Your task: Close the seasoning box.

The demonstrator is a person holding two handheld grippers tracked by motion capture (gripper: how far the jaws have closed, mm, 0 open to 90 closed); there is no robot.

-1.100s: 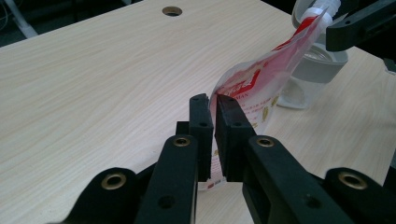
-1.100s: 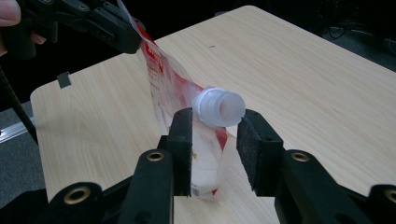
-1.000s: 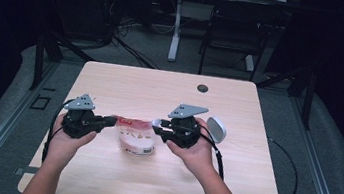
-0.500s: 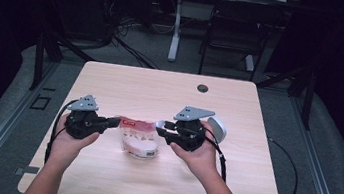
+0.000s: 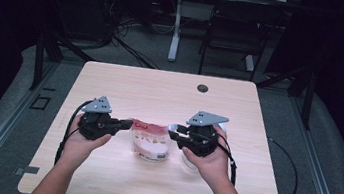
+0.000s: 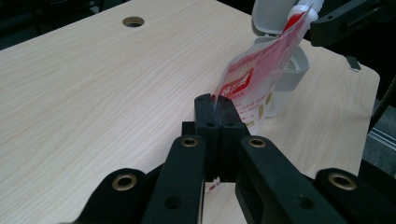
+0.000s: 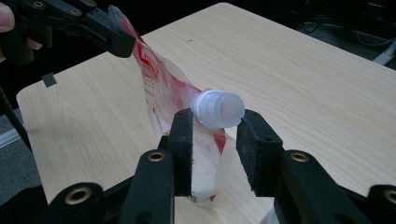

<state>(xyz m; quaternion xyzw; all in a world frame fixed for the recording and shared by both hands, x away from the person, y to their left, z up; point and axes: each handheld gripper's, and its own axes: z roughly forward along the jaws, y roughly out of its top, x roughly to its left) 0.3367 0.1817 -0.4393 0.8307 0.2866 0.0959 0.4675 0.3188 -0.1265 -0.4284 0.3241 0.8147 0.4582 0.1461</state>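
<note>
Hanging between both grippers: a red pouch [image 5: 150, 139], held taut for opening. Left gripper [image 6: 216, 109] jaws pinch its corner; right gripper [image 7: 215, 128] jaws apparently clamp the cap [image 7: 218, 109].

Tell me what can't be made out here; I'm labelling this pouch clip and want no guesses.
- Pouch print: too small in the high view, creased and angled in the left gripper view.
- White container: its inside is hidden behind the pouch.
- Cap: whether the right tool presses it is unclear.
</note>
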